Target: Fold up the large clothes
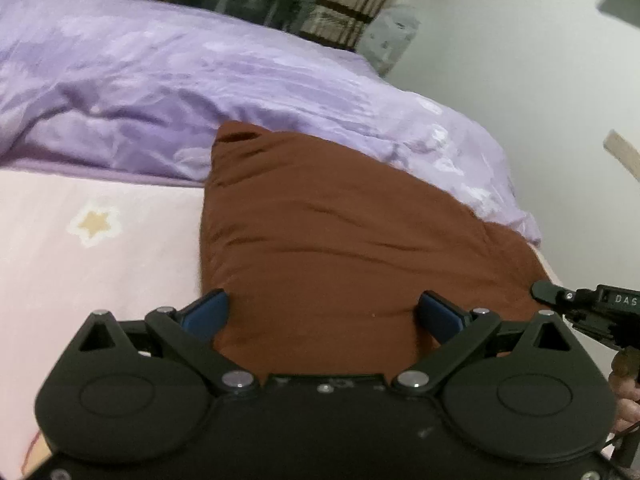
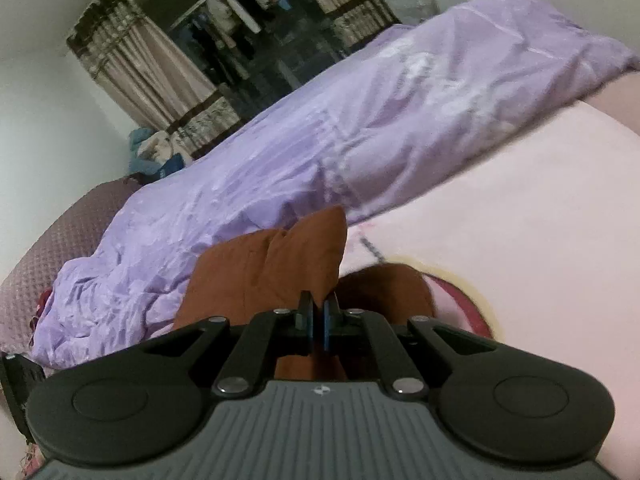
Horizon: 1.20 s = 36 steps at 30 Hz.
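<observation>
A rust-brown garment [image 1: 340, 240] lies on the pale pink bed sheet [image 1: 100, 260], its far end against a purple duvet. My left gripper [image 1: 324, 312] is open, its blue pads spread wide over the garment's near edge, holding nothing. My right gripper [image 2: 318, 320] is shut on a lifted fold of the brown garment [image 2: 288, 264], which stands up between the pads. The right gripper's tip also shows at the right edge of the left wrist view [image 1: 576, 300], at the garment's right corner.
A crumpled purple duvet [image 1: 200, 80] lies across the bed behind the garment and also shows in the right wrist view [image 2: 300, 140]. Beyond it hang beige curtains [image 2: 132, 64] around a dark window. A white wall [image 1: 520, 40] stands at the right.
</observation>
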Each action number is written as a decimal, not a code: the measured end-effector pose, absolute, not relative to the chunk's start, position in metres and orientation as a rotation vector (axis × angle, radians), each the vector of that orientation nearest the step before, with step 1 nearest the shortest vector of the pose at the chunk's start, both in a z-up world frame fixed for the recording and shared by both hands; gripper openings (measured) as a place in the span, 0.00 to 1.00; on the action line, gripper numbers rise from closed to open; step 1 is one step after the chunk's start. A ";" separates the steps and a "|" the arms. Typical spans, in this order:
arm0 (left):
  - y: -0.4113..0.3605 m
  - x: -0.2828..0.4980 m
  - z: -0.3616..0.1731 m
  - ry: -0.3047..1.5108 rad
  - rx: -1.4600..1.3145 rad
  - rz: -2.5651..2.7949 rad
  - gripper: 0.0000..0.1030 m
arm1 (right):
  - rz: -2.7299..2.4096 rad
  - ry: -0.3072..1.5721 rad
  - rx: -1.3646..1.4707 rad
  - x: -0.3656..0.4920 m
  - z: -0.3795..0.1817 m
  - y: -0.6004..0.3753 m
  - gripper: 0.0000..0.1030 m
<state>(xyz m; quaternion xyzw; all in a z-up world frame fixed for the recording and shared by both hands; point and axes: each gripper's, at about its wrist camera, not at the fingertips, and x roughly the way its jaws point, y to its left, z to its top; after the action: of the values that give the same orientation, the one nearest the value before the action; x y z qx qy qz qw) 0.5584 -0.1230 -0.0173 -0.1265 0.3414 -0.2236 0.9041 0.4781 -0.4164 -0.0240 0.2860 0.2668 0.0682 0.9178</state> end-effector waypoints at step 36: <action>-0.157 0.446 -0.045 0.716 -0.070 -0.494 1.00 | 0.098 0.583 0.289 0.403 -0.056 -0.364 0.40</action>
<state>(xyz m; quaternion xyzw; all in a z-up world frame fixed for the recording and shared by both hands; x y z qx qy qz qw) 0.4457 -0.1568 -0.0449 -0.0338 0.3467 -0.2391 0.9064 0.4032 -0.3644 -0.0564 0.1418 0.2864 0.0483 0.9463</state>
